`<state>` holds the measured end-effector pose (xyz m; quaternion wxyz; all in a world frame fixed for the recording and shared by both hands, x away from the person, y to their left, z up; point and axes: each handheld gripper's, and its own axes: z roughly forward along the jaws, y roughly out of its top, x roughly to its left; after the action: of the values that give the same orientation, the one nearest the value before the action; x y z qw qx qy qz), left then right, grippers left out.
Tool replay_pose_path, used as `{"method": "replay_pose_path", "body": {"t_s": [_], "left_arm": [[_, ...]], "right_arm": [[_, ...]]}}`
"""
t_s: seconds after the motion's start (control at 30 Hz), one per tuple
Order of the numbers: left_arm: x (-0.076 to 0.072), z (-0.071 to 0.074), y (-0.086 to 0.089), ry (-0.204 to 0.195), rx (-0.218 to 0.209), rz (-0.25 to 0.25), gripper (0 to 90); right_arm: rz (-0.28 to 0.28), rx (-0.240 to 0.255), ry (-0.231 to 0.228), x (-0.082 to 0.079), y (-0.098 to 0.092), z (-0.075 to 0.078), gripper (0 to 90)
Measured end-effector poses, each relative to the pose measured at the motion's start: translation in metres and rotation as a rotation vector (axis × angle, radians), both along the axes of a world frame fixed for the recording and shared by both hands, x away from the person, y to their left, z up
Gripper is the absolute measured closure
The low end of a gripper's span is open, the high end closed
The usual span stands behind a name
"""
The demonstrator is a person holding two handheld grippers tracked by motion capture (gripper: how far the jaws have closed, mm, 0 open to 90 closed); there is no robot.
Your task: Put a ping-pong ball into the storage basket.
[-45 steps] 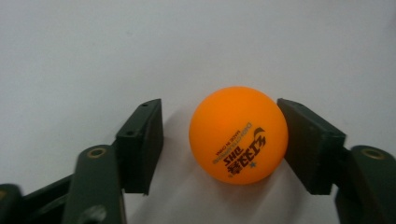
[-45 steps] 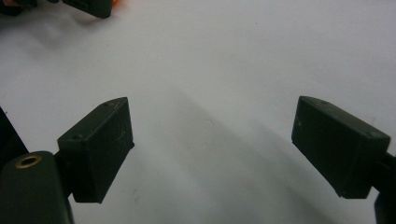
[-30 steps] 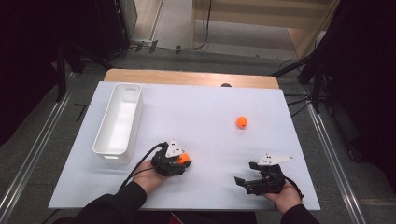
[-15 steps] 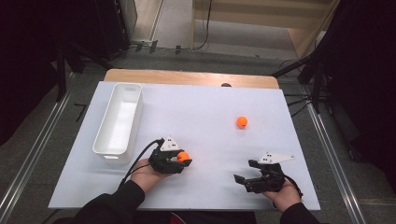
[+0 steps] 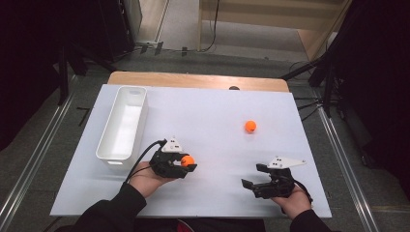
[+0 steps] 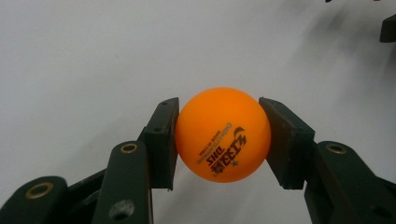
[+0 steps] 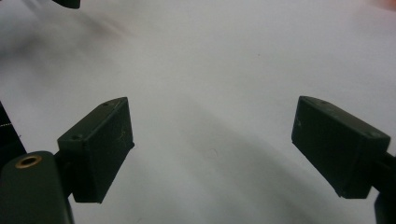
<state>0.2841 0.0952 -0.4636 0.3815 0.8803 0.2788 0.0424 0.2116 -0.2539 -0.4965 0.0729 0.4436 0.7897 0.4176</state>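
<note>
Gleaming orange ball (image 6: 222,134), black print, gripper-held (image 6: 222,135)

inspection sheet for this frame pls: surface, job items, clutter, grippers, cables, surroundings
Surface: white rectangular board lying on a wooden table top; no spills seen.
Job's things: orange table-tennis ball with black print clamped in the left gripper; second orange ball loose on the board, right of centre; long white plastic tray at the board's left side, nothing seen inside.
Clutter: nothing seen.
Grippers: left gripper shut on the printed ball, pads on both sides; right gripper open, nothing between its jaws, near the board's front right.
Cables: black cable trails from the left gripper towards the sleeve.
Surroundings: dark stands and floor rails around the table.
</note>
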Motion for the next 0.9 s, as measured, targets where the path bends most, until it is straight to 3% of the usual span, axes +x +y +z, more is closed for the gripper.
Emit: {"method": "replay_pose_path", "body": {"t_s": [0.33,0.9], "left_arm": [[-0.002,0.016,0.009,0.033,-0.014,-0.010,50.8],[0.000,0.036,0.016,0.053,0.025,-0.035,50.8]], "right_arm": [[0.019,-0.010,-0.002,-0.002,0.003,0.000,11.2],[0.010,0.003,0.003,-0.004,0.002,0.002,11.2]]}}
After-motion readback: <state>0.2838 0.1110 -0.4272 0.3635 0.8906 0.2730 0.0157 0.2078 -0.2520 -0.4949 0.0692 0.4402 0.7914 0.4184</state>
